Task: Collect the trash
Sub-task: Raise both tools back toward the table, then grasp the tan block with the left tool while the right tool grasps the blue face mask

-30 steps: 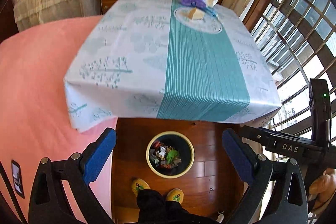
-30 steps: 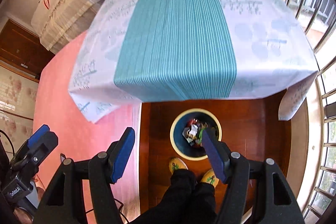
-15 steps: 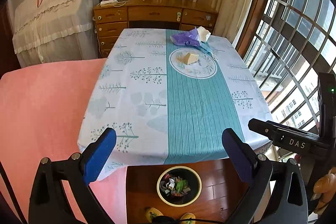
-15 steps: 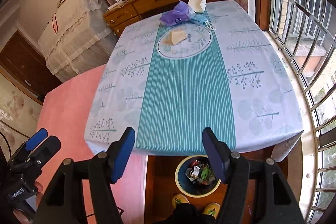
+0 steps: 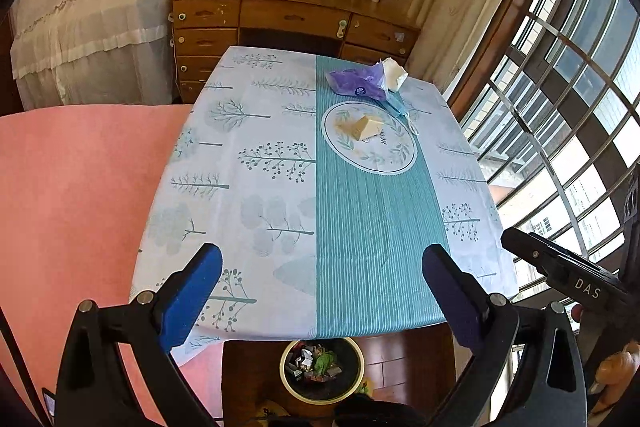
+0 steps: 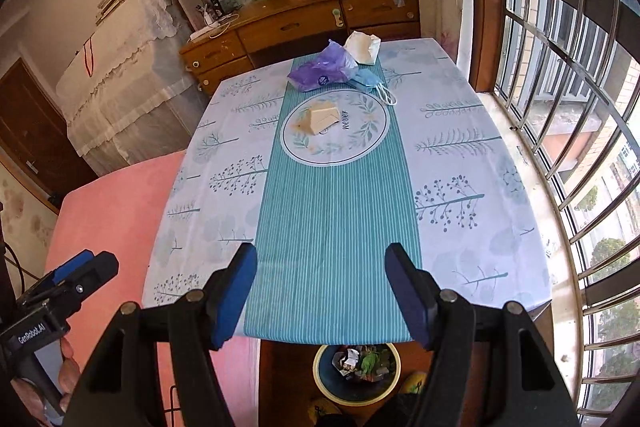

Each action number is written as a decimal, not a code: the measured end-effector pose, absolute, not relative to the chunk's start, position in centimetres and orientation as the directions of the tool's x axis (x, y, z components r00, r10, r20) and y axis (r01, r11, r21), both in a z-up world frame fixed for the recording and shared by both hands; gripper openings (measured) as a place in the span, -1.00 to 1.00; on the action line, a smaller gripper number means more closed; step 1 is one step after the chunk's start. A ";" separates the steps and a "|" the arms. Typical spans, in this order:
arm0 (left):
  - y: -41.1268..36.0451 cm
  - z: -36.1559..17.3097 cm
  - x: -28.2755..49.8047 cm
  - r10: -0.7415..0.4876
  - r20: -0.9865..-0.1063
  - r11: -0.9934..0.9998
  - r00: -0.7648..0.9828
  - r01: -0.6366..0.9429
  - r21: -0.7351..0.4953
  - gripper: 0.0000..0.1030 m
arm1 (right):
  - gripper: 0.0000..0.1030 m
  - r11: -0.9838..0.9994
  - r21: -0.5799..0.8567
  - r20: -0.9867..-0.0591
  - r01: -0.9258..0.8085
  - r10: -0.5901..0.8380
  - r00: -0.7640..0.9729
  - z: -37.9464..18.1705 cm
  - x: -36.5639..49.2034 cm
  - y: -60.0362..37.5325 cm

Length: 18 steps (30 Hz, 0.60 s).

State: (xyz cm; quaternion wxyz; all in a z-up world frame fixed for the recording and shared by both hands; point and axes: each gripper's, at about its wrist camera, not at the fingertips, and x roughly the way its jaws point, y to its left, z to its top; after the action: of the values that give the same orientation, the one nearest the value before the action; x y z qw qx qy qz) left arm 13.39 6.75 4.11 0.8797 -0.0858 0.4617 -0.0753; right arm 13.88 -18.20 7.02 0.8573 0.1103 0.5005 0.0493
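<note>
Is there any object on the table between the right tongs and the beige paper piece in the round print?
Nothing visible. Between the open right tongs and the beige paper piece lies only bare striped tablecloth. The purple bag lies beyond it.

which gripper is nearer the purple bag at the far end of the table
Neither clearly. The left gripper and right gripper both hang over the table's near edge, jaws open and empty, with the purple bag at the far end.
</note>
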 end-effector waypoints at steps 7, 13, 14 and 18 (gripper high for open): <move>5.4 2.0 17.5 -0.140 -0.835 0.988 0.532 0.013 -0.157 0.93 | 0.29 0.969 0.246 -0.867 0.002 0.220 0.447 4.1 18.3 -20.4; 1.6 0.3 24.1 -0.098 -0.860 0.992 0.500 -0.014 -0.121 0.93 | 0.29 0.957 0.275 -0.872 -0.093 0.288 0.396 1.2 24.8 -22.9; 0.6 -0.1 25.5 -0.092 -0.866 0.994 0.491 -0.011 -0.112 0.93 | 0.29 0.952 0.285 -0.874 -0.110 0.305 0.379 0.5 26.3 -23.6; -3.9 -2.0 32.0 -0.056 -0.894 0.998 0.445 0.042 -0.042 0.93 | 0.29 0.939 0.310 -0.879 -0.151 0.343 0.330 -1.7 31.2 -26.0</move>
State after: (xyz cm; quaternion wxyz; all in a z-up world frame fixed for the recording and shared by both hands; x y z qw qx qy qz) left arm 32.01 -3.89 -1.95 0.8498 -0.0070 0.5262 -0.0289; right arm 31.15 -26.03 -1.68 0.8109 0.0862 0.5584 0.1524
